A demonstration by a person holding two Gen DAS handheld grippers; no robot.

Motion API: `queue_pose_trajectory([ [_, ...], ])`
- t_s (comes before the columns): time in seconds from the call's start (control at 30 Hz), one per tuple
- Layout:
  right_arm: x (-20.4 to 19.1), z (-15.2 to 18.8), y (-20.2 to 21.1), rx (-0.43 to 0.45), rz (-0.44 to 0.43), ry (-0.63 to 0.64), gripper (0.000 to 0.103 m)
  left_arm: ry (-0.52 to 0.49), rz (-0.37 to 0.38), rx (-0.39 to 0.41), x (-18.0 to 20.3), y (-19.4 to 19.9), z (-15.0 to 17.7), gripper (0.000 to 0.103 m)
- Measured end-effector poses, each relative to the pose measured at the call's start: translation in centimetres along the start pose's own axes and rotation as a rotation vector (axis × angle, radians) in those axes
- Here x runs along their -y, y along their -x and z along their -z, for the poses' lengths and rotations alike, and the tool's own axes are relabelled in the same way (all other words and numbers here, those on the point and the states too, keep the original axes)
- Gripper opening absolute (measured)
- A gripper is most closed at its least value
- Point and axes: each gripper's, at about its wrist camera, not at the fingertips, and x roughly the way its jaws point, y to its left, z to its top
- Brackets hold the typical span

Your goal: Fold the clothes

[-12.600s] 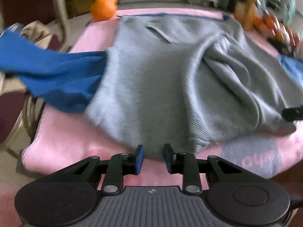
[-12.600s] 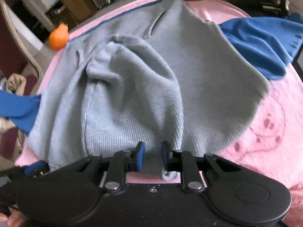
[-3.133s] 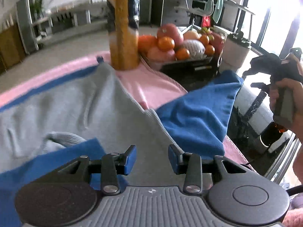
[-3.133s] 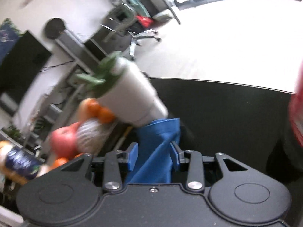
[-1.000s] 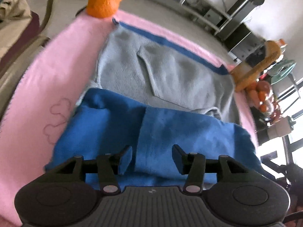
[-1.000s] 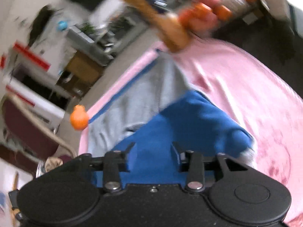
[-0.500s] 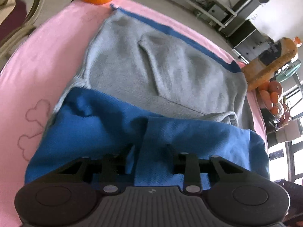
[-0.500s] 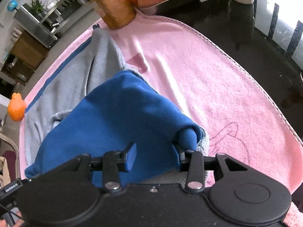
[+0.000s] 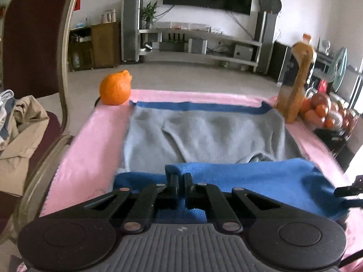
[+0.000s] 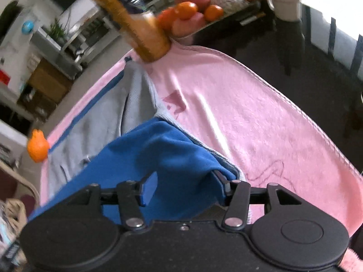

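A grey and blue sweater lies on a pink blanket (image 9: pixel 90 149). Its grey body (image 9: pixel 204 136) is spread flat at the far side, and its blue sleeves (image 9: pixel 261 179) are folded across the near part. My left gripper (image 9: pixel 180 181) is shut on a raised fold of the blue sleeve near the middle. In the right wrist view the blue sleeve (image 10: pixel 145 156) bulges between the wide-apart fingers of my right gripper (image 10: pixel 183 188), which is open around it at the sweater's right end. The grey body (image 10: pixel 106 117) stretches away to the left.
An orange (image 9: pixel 115 88) sits at the blanket's far left corner. A juice bottle (image 9: pixel 295 79) stands at the far right corner, beside a fruit tray (image 10: pixel 211 6). A chair (image 9: pixel 34 72) with clothes stands on the left. Dark table (image 10: pixel 317 72) lies beyond the blanket's right edge.
My left gripper has closed on the blue fold and tilted up to a level view. My right gripper has opened wider around the blue sleeve end.
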Motion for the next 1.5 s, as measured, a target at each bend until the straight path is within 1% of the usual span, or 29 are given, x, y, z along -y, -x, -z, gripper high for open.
queue_pose_trajectory([
  [0.07,-0.8,0.1,-0.5,-0.007,0.053,0.048,0.051,-0.01,-0.051,-0.087,0.1,-2.3,0.3,0.017],
  [0.13,-1.6,0.2,-1.0,-0.015,0.105,0.096,0.052,0.016,-0.143,-0.153,-1.1,-3.9,0.5,0.016],
  [0.17,-1.9,0.2,-1.2,-0.015,0.132,0.119,0.052,0.039,-0.171,-0.17,-1.9,-4.2,0.5,0.017],
  [0.23,-2.2,0.4,-0.9,0.004,0.175,0.145,0.053,0.128,-0.142,-0.13,-4.0,-2.7,-0.1,0.02],
  [0.27,-2.2,0.5,-0.7,0.014,0.186,0.15,0.056,0.163,-0.125,-0.114,-4.9,-2.0,-0.3,0.024],
  [0.33,-1.9,0.5,-0.3,0.035,0.175,0.145,0.057,0.188,-0.075,-0.106,-5.8,-1.0,-0.3,0.024],
  [0.37,-1.8,0.5,-0.1,0.043,0.16,0.138,0.057,0.196,-0.02,-0.121,-5.8,-0.8,-0.1,0.024],
  [0.43,-1.4,0.5,0.2,0.046,0.078,0.098,0.056,0.199,0.089,-0.158,-5.4,-0.9,0.4,0.023],
  [0.5,-1.2,0.4,0.6,0.045,-0.007,0.061,0.046,0.133,0.143,-0.168,-3.7,-1.2,0.9,0.023],
  [0.53,-1.2,0.5,0.5,0.036,-0.055,0.051,0.035,0.084,0.152,-0.16,-2.7,-1.5,1.2,0.023],
  [0.57,-1.3,0.5,0.3,0.024,-0.101,0.042,0.029,0.039,0.156,-0.155,-1.7,-1.8,1.5,0.024],
  [0.63,-1.8,0.6,-0.6,-0.022,-0.15,0.028,0.028,-0.027,0.126,-0.163,-0.2,-2.8,2.0,0.024],
  [0.7,-1.9,0.6,-1.7,-0.058,-0.133,0.009,0.028,-0.071,0.041,-0.207,0.4,-4.2,2.6,0.024],
  [0.73,-1.9,0.6,-2.2,-0.074,-0.115,0.002,0.028,-0.088,-0.014,-0.257,0.4,-5.0,3.1,0.025],
  [0.77,-1.8,0.6,-2.6,-0.085,-0.065,0.003,0.028,-0.101,-0.065,-0.306,0.2,-5.7,3.4,0.034],
  [0.8,-1.7,0.7,-3.0,-0.099,0.006,0.017,0.028,-0.104,-0.083,-0.316,-0.1,-5.7,3.6,0.034],
  [0.83,-1.7,0.8,-3.3,-0.11,0.065,0.033,0.015,-0.101,-0.094,-0.319,-0.4,-5.6,3.7,0.033],
  [0.87,-1.7,0.9,-3.4,-0.117,0.094,0.055,0.007,-0.084,-0.093,-0.306,-0.8,-5.1,3.5,0.032],
  [0.9,-1.8,1.1,-3.4,-0.118,0.118,0.077,0.007,-0.068,-0.091,-0.293,-1.2,-4.5,3.3,0.032],
  [0.97,-2.3,1.4,-2.6,-0.084,0.136,0.116,0.009,-0.035,-0.088,-0.267,-2.0,-3.5,3.0,0.027],
  [1.03,-2.8,1.7,-0.9,-0.004,0.101,0.134,0.014,-0.003,-0.084,-0.241,-2.7,-2.5,2.7,0.027],
  [1.07,-2.9,1.7,0.4,0.048,0.042,0.129,0.015,0.016,-0.077,-0.219,-3.1,-2.0,2.4,0.027],
  [1.1,-2.9,1.6,1.4,0.092,-0.014,0.123,0.015,0.04,-0.054,-0.175,-3.5,-1.4,1.9,0.027],
  [1.17,-3.1,1.1,2.4,0.143,-0.112,0.102,0.015,0.071,-0.001,-0.092,-3.9,-0.1,1.0,0.029],
  [1.23,-3.2,0.6,3.4,0.194,-0.21,0.08,0.016,0.075,0.028,-0.046,-3.7,0.4,0.6,0.031],
  [1.3,-3.4,0.1,4.2,0.239,-0.298,0.061,0.022,0.056,0.042,-0.039,-3.0,-0.1,0.4,0.031],
  [1.37,-4.0,-0.9,3.6,0.232,-0.336,0.046,0.054,0.036,0.033,-0.059,-2.3,-0.9,0.3,0.032],
  [1.4,-4.3,-1.4,3.2,0.211,-0.338,0.038,0.056,0.027,0.028,-0.069,-2.0,-1.4,0.2,0.032],
  [1.5,-4.8,-3.2,1.2,0.151,-0.269,0.027,0.055,0.011,0.01,-0.096,-1.5,-2.9,-0.4,0.032],
])
